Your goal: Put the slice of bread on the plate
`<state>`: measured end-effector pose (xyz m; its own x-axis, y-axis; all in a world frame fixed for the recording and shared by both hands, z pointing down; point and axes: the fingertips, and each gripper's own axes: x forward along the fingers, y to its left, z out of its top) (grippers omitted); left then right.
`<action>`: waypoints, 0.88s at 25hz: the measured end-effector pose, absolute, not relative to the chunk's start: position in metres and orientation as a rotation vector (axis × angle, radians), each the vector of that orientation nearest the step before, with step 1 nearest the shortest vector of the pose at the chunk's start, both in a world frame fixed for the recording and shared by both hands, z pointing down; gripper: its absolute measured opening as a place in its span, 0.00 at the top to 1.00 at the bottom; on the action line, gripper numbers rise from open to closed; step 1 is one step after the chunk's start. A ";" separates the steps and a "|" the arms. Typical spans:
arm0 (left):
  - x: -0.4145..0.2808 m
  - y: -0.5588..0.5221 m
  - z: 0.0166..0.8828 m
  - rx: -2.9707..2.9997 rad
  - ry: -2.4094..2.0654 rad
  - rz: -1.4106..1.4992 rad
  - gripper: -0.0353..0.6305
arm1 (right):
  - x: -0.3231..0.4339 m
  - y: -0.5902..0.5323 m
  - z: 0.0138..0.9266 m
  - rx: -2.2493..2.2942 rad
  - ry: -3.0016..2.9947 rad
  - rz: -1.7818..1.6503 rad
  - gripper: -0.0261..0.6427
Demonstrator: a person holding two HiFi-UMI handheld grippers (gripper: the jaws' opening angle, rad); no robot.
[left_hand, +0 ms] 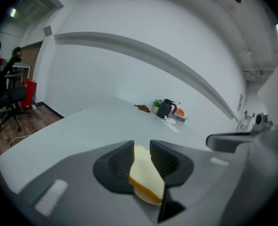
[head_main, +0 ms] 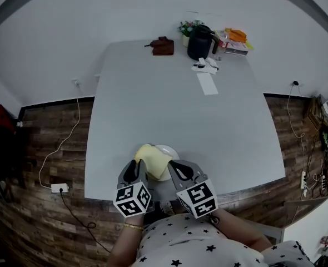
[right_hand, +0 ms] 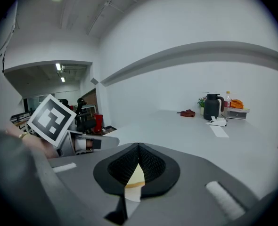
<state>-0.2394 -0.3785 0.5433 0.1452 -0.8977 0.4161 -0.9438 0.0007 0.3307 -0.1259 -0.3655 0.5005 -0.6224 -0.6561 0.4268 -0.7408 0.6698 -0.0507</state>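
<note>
The left gripper (head_main: 137, 167) has its jaws spread around the slice of bread (head_main: 153, 161), while the right gripper (head_main: 174, 166) pinches its other edge. The slice partly covers the plate (head_main: 171, 150) at the table's (head_main: 153, 104) near edge. Beyond is open tabletop. A paper strip (head_main: 207, 84), a black jug (head_main: 199, 42) and a brown pouch (head_main: 163, 46) sit near the far edge.

The head view looks steeply down from above the near edge of the worktop (head_main: 180, 121). Cameras on the left tool (left_hand: 141, 149) and right tool (right_hand: 138, 161) sit low, close behind their jaws, facing far. All three share the slice of bread (head_main: 153, 160) and the far black jug (head_main: 199, 42).
</note>
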 end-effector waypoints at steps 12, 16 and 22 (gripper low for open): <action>-0.208 -0.356 0.492 2.036 -1.759 0.185 0.93 | -0.133 -0.356 0.497 1.042 -2.558 0.315 0.96; -0.203 -0.354 0.492 2.048 -1.751 0.197 0.94 | -0.132 -0.356 0.494 1.036 -2.563 0.290 0.96; -0.200 -0.352 0.492 2.052 -1.747 0.196 0.94 | -0.129 -0.352 0.491 1.036 -2.569 0.270 0.96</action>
